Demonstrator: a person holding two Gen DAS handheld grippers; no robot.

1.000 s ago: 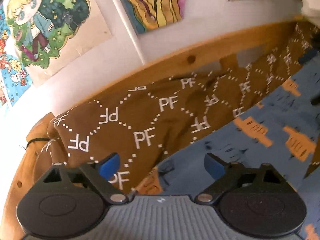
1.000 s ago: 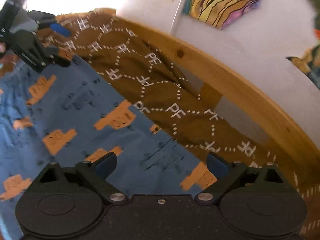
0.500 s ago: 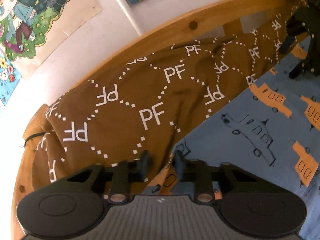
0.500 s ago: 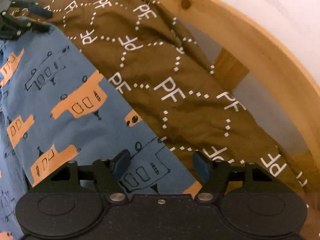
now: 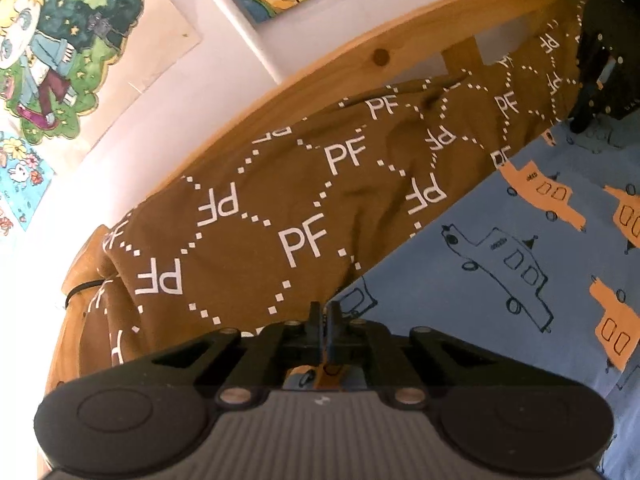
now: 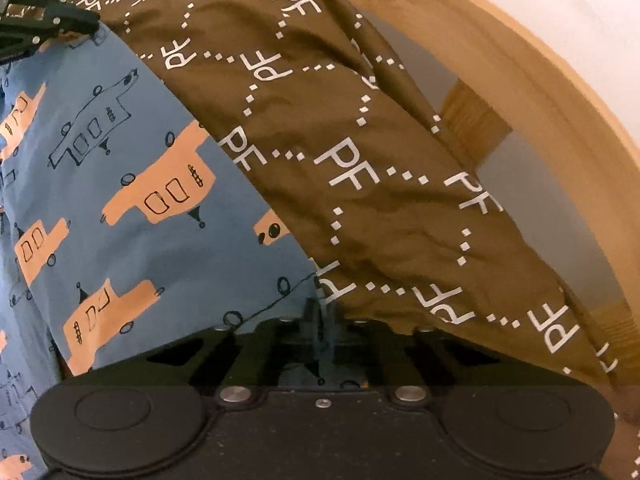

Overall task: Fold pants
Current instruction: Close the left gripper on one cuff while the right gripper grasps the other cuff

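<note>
Left wrist view, tool: my left gripper point(image 5: 323, 320) has its jaws drawn together, pinching the far edge of the blue pants point(image 5: 520, 248) where that edge meets the brown blanket point(image 5: 280, 216).
Left wrist view, pants: they lie flat on the bed, with the blanket bunched between them and the wooden bed rail point(image 5: 360, 64).
Left wrist view, risk: the bite looks thin, only a sliver of cloth between the pads. I judge it could slip out on the lift, or take blanket with it.
Right wrist view, tool: my right gripper point(image 6: 320, 312) is likewise closed on the same pants point(image 6: 132, 184) edge, just beside the blanket point(image 6: 360, 152).
Right wrist view, risk: the pinch sits right on the boundary, and whether blanket cloth is caught I cannot tell. If so, the fold would drag the bedding.
Right wrist view, further risk: uneven lifting between my two hands would skew the fold line, and the bed rail point(image 6: 520, 60) stands near.
</note>
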